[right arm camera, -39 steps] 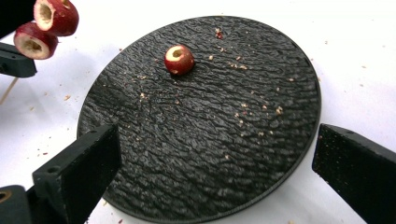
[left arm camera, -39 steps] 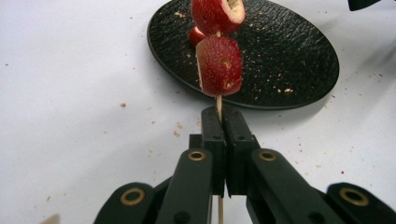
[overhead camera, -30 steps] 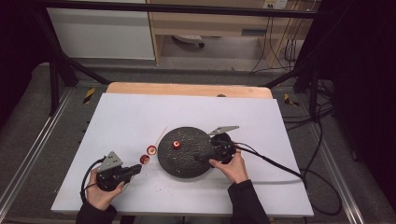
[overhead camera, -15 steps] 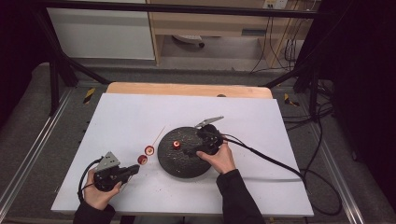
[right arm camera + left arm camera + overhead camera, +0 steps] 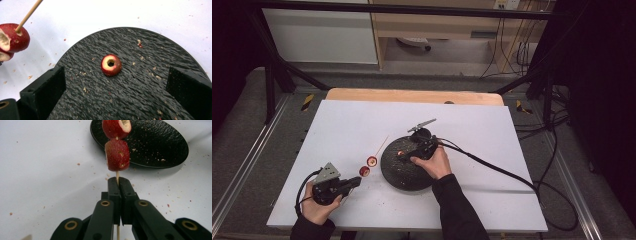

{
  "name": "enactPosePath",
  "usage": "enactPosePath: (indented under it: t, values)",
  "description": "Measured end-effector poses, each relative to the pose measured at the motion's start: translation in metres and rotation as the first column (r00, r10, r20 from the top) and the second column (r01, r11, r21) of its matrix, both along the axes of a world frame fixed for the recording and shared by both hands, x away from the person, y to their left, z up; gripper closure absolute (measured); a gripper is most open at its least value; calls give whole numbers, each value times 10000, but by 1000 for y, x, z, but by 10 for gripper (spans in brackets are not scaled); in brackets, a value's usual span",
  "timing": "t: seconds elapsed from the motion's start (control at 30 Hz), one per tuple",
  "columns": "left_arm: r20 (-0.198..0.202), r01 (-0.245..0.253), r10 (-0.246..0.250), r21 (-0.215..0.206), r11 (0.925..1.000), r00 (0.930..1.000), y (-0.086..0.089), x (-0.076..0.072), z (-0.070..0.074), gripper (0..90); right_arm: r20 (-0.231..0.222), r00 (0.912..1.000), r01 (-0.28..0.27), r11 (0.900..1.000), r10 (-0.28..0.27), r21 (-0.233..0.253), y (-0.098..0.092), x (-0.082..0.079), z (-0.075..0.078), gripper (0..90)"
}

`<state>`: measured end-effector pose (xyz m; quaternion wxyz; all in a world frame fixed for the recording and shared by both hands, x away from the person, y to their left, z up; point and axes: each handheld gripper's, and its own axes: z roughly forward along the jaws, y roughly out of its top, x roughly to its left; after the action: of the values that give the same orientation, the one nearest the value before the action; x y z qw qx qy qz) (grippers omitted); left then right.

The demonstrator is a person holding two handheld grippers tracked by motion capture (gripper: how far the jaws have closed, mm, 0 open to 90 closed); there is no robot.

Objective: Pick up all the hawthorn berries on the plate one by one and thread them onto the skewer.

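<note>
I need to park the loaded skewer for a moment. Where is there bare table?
Bare: the white table left of and beyond the skewer, and right of the black plate past the cable. Crowded: between left gripper and plate.

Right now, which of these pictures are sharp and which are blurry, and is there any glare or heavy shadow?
High view: soft and grainy, room edges dark, white table evenly lit. Left gripper view: skewer and lower fruit piece sharp, near tool parts slightly soft, a soft shadow beside the black plate. Right gripper view: cored fruit piece crisp, the tool's jaws blurred; no strong glare.
</note>
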<state>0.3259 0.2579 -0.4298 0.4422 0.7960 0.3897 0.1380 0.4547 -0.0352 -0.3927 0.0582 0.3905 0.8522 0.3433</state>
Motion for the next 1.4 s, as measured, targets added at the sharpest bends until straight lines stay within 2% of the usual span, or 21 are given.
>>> enactPosePath:
  t: [0.27, 0.37, 0.47, 0.7, 0.93, 1.17, 1.4]
  values:
    - [1, -16, 16, -6, 10000, 10000, 0, 0, 0, 881, -147, 9999, -86, 9996, 82, -276, 16, 8, -2, 99]
    - [-21, -12, 12, 35, 10000, 10000, -1, 0, 0, 882, -240, 9996, -154, 9981, 140, -597, 21, 11, -5, 149]
    - [-18, 23, -23, 53, 10000, 10000, -1, 0, 0, 882, -485, 9988, -44, 9984, 17, -558, 24, 15, -9, 203]
    - [-6, 27, -27, 92, 10000, 10000, -2, 0, 0, 881, -647, 9977, 164, 9978, -206, -638, 26, 19, -15, 359]
    - [-16, 22, -22, 102, 9999, 10000, -2, 0, -1, 882, -963, 9948, 275, 9984, -321, -488, 27, 23, -20, 486]
    - [-34, 60, -60, 117, 9999, 10000, -3, 0, -1, 882, -1250, 9913, 371, 9985, -418, -395, 28, 24, -22, 551]
    - [-28, 53, -52, 105, 9999, 10000, -3, 0, -1, 882, -1526, 9871, 420, 9978, -493, -504, 28, 25, -25, 600]
